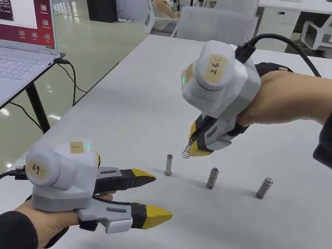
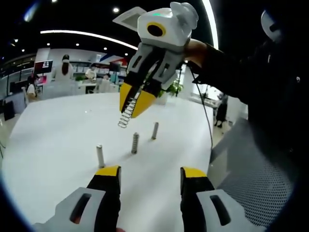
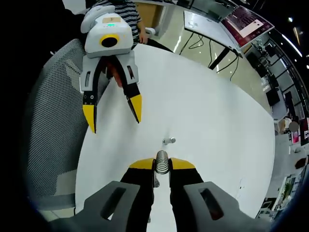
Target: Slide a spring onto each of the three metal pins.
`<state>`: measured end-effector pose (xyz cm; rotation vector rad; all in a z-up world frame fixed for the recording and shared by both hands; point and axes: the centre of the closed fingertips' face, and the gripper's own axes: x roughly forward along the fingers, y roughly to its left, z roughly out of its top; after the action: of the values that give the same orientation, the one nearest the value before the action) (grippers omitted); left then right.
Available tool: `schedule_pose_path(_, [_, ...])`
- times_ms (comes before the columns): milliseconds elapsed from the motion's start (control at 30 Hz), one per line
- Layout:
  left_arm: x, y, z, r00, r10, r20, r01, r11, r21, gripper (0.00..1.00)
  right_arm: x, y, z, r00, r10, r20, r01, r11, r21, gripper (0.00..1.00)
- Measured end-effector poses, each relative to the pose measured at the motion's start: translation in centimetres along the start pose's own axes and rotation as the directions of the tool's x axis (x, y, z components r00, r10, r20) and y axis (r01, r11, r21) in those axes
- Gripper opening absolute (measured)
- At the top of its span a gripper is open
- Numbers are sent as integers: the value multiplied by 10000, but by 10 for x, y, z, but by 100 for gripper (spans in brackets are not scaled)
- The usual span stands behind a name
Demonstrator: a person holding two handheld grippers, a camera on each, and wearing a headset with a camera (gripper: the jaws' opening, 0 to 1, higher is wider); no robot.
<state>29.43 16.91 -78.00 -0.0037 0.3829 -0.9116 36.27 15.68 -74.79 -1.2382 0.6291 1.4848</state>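
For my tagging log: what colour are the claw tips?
Yellow, clearest in the head view on the left claw.

Open laptop point(image 1: 21, 52), white table point(image 1: 129, 114), perhaps a mesh chair point(image 1: 218, 23)

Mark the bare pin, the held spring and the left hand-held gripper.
bare pin point(image 1: 168, 165), head view, mid-shaft.
held spring point(image 1: 187, 150), head view, free lower coils.
left hand-held gripper point(image 1: 163, 196), head view, midway between its open fingertips.
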Motion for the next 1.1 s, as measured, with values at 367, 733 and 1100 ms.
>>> schedule_pose_path(367, [1,-1,-2,9999,-45,-102,44,10000,-47,46,21,-15,6,9992,188,-343,-196,9996,-217,8])
schedule_pose_path(733, [1,-1,-4,9998,-50,-199,50,10000,-8,47,43,-24,9,9971,459,-606,-478,9984,-308,8])
schedule_pose_path(1100, [1,0,-4,9998,-27,-182,26,10000,-31,48,49,-22,6,9948,641,-789,-663,9974,-265,8])
